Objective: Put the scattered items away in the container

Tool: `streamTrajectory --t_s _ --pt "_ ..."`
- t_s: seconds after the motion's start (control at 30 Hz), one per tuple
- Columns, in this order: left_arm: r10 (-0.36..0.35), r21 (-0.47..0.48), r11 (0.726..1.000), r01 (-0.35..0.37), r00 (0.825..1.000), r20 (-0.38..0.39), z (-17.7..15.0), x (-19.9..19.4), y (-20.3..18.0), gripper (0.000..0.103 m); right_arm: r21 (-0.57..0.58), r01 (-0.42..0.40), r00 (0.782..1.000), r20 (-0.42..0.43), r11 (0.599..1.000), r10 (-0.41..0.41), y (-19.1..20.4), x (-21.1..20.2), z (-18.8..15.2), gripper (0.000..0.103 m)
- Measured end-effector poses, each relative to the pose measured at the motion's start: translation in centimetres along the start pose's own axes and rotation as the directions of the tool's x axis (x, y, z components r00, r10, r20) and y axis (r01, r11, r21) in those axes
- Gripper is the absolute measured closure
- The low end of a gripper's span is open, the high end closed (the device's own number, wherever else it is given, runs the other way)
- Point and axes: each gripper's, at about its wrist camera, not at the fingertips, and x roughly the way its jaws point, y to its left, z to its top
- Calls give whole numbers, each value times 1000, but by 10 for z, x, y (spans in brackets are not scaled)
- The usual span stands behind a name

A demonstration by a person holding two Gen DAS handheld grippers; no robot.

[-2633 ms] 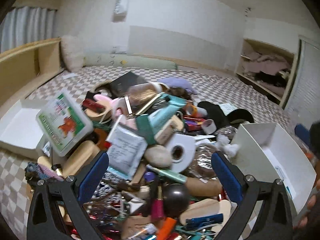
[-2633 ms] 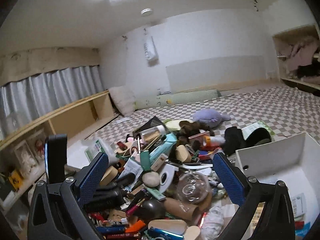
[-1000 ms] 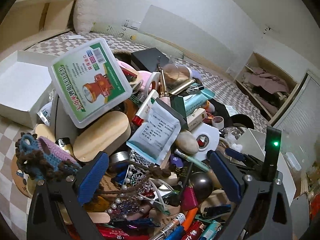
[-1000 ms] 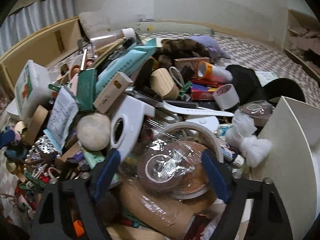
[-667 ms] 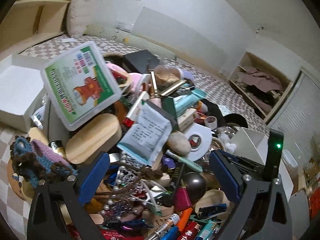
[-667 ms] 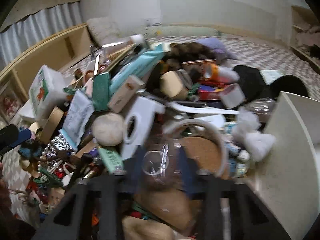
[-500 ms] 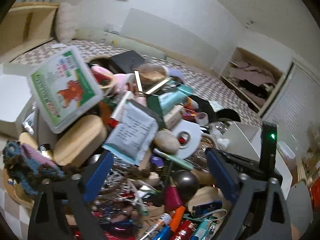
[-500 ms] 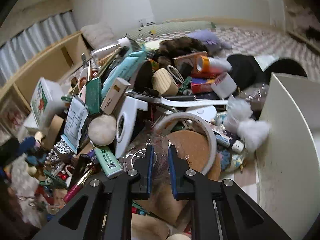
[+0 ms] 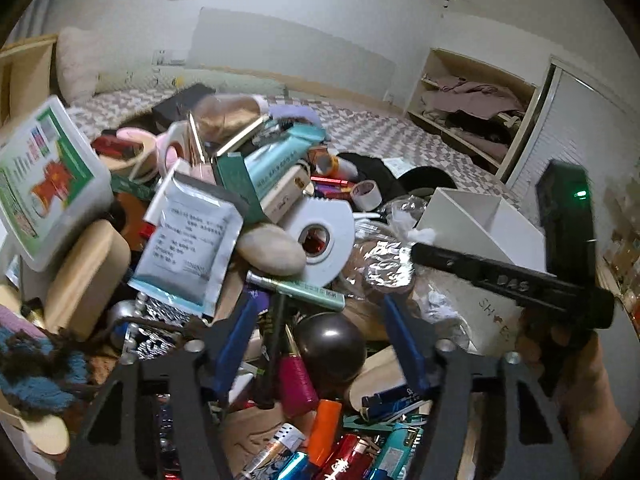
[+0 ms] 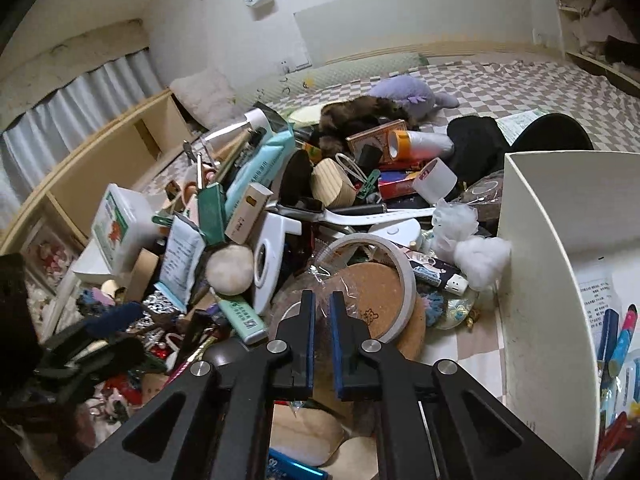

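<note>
1. Closing over the last second, the right gripper (image 10: 322, 312) has gone from wide open to pinched shut. A fold of the crinkled clear plastic wrapper (image 10: 340, 280) sits between its jaws, with the round brown cork disc (image 10: 372, 292) lying just ahead of them.
2. That reads as a pick secured. The wrapped piece looks ready to be lifted clear of the heap, though thin film may slip or tear.
3. The left gripper (image 9: 320, 340) has swung across the pile, and its jaws are closing without gripping anything yet. Between them are a glossy dark metal ball (image 9: 330, 340), a thin black stick (image 9: 276, 340) and a magenta cylinder (image 9: 296, 376). I cannot tell which one is meant.
4. The tall white open box (image 10: 540, 280) stands just right of the right jaws — the likely destination. It already holds a printed paper sheet (image 10: 600, 300) and several blue and pink pens (image 10: 620, 336) at its far side.
5. Most of the clutter lies outside the box, ahead and left of both pairs of jaws — the tidying looks barely started.
</note>
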Motion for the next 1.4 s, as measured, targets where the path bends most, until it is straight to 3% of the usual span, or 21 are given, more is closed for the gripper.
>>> streamTrajectory --t_s 0.17,0.27,0.37,0.5,0.63,0.67,0.7,0.77,1.1,1.4 --pt "46 -19 999 -47 998 -42 -4 15 6 57 16 -27 1000 8 1000 27 -2 -4 1 96" --pt "74 -37 996 -76 995 -61 -6 21 12 58 12 -40 999 13 999 39 0 -7 2 96" --pt "87 -46 995 -91 992 -87 -9 28 15 69 14 -53 998 23 998 53 0 -11 3 96" --pt "107 -49 992 -112 989 -105 -12 31 18 71 44 -79 996 49 996 76 -7 -16 6 96" --pt "118 -46 991 -124 986 -116 -14 34 18 74 36 -43 997 68 998 40 -8 -16 6 95" --pt "118 -46 991 -124 986 -116 -14 33 18 74 27 -30 997 73 999 28 -7 -15 6 86" --pt "118 -45 991 -124 986 -117 -14 33 18 75 19 -16 997 78 1000 15 -6 -15 5 54" --pt "118 -43 991 -123 986 -117 -14 33 17 79 3 0 996 89 1000 0 -3 -14 4 23" --pt "115 -29 992 -119 986 -124 -13 34 15 82 -113 60 997 -47 992 -66 0 27 -10 23" --pt "133 -23 990 -137 983 -125 -13 37 15 76 -117 -2 995 -101 993 -10 0 38 -10 24"
